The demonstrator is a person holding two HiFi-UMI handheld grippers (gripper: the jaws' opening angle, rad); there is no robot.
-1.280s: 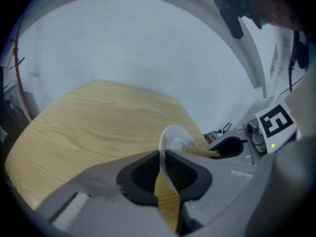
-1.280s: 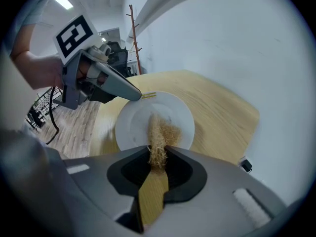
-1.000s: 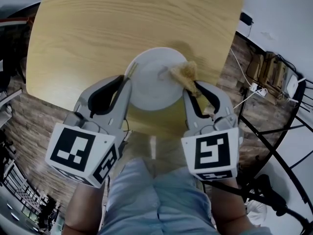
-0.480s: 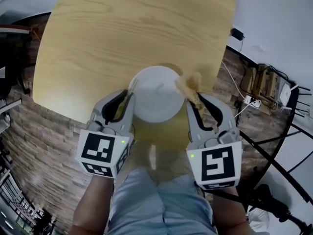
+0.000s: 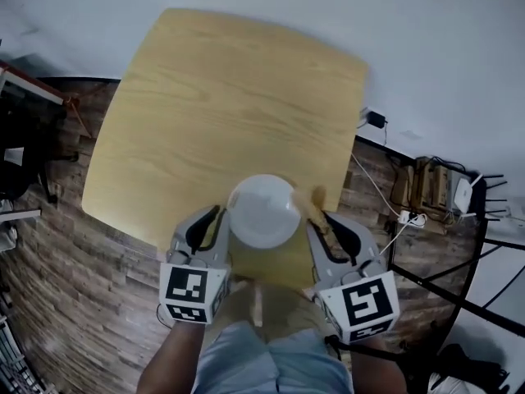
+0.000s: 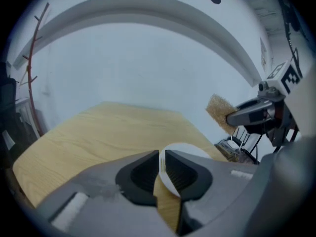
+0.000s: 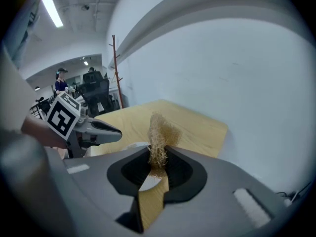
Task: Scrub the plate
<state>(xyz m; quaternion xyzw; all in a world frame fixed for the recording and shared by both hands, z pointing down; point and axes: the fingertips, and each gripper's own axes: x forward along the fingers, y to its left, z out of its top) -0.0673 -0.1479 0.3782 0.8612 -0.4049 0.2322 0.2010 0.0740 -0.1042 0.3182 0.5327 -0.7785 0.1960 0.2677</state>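
Plate: white, round, located at the near edge of the light wooden table, between the two grippers. Whether its underside rests on the tabletop cannot be determined.

Left gripper: its jaws are closed to a narrow gap on the plate's left rim. In the left gripper view the thin white edge stands between the two dark pads, and both pads bear on it. This gripper's marker cube sits at its rear end, toward the person.

Right gripper: its jaws are pinched together on a tan fibrous scrub pad. In the right gripper view the lower end of the pad is clamped between the tips, and the frayed remainder projects upward beyond them. From the head view the pad lies just beside the plate's right rim. In the left gripper view it appears above and to the right of the plate, with a clear gap between the two. A second marker cube sits at the rear of this gripper.

Surroundings: the person's legs, in light trousers, are below the grippers in the head view. The table stands on a dark wood-plank floor against a white wall. Cables and a power strip lie on the floor to the right of the table.
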